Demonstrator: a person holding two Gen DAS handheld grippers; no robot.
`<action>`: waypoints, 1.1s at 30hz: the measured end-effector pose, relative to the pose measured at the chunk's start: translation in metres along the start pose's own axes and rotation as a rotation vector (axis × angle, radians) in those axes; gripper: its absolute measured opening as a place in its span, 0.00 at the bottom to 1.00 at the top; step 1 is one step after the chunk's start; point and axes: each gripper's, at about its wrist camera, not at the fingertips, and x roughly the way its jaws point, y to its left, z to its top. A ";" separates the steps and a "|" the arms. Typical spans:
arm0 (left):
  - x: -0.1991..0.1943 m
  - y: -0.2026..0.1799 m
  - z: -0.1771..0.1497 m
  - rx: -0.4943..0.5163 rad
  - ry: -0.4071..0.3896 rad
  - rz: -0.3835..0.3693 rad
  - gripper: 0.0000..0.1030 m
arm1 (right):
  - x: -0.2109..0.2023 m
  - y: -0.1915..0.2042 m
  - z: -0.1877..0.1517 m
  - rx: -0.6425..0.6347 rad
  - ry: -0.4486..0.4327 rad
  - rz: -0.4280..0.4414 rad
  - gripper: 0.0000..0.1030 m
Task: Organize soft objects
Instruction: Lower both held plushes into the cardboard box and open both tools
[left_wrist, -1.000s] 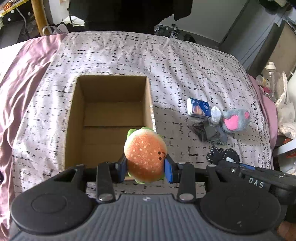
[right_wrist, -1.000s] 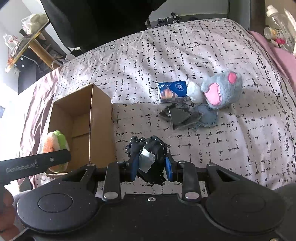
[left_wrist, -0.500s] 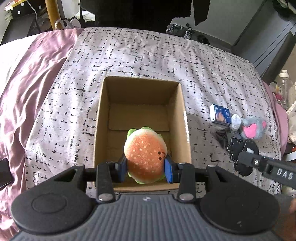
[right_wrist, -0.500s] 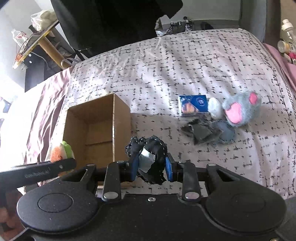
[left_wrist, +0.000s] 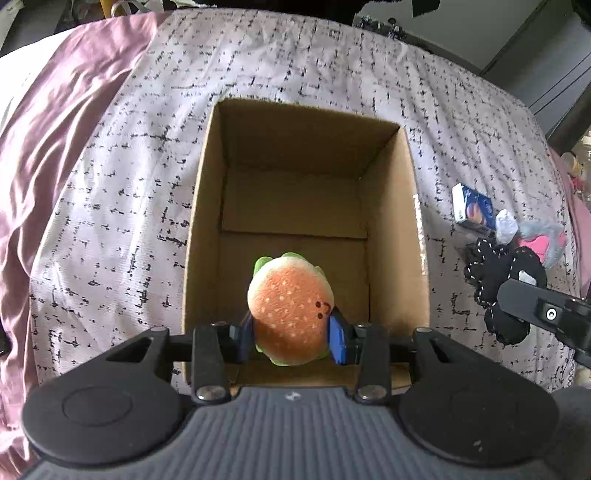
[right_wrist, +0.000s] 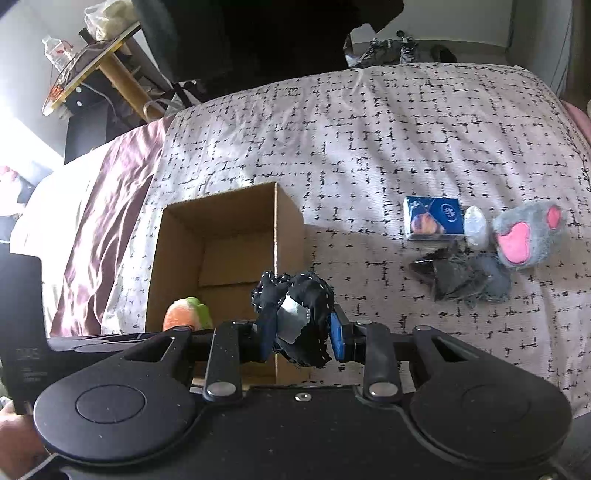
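Fuzzy plush burger (left_wrist: 290, 314) between smooth blue plastic pads (left_wrist: 338, 341); beyond them, matt brown cardboard box (left_wrist: 388, 229) on woven cloth (left_wrist: 110, 221)

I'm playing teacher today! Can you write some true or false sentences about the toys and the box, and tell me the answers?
1. The left gripper holds a burger plush. True.
2. The cardboard box is full of toys. False: it looks empty inside.
3. The right gripper holds a black stitched plush. True.
4. The grey and pink plush is inside the box. False: it lies on the bedspread, beside a small blue packet.
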 end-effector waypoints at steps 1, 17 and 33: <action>0.003 0.000 0.000 0.002 0.007 0.000 0.39 | 0.002 0.002 0.000 -0.002 0.004 0.004 0.29; 0.017 0.009 0.005 -0.015 0.060 -0.005 0.52 | 0.021 0.027 0.004 -0.052 0.048 0.051 0.29; -0.019 0.036 -0.003 -0.111 0.011 -0.080 0.61 | 0.045 0.032 0.006 -0.021 0.107 0.094 0.30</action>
